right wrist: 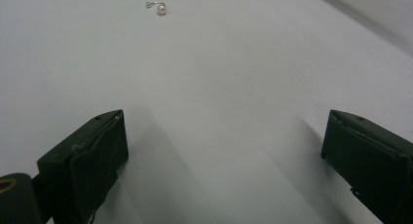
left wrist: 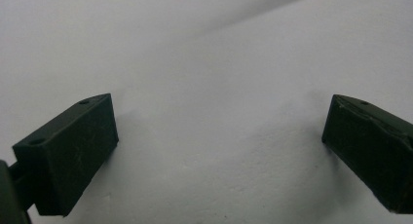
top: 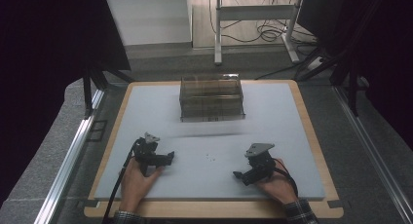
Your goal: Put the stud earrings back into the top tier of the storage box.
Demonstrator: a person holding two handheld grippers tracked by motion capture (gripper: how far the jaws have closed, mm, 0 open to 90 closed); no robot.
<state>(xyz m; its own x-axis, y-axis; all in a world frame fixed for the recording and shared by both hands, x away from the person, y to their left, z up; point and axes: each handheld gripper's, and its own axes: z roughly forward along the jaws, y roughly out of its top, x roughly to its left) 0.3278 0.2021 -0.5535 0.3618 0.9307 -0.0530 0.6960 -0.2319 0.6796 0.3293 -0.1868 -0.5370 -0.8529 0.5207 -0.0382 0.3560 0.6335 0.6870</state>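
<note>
A clear plastic box (top: 211, 97) with tiers stands at the back middle of the pale grey mat (top: 204, 136). A few tiny pearl-like pieces (top: 210, 157) lie on the mat between the two hands; one pearl earring (right wrist: 160, 9) lies far ahead in the right gripper view. My left gripper (top: 170, 157) rests low on the mat at front left, jaws wide apart and empty (left wrist: 219, 136). At front right my right gripper (top: 236, 175) points left, also open with bare mat between its jaws (right wrist: 224, 141).
The mat lies on a wooden board (top: 311, 136) with metal rails (top: 73, 151) along both sides. Behind the table are a desk frame (top: 253, 19) and cables on the floor. Dark drapes flank the scene.
</note>
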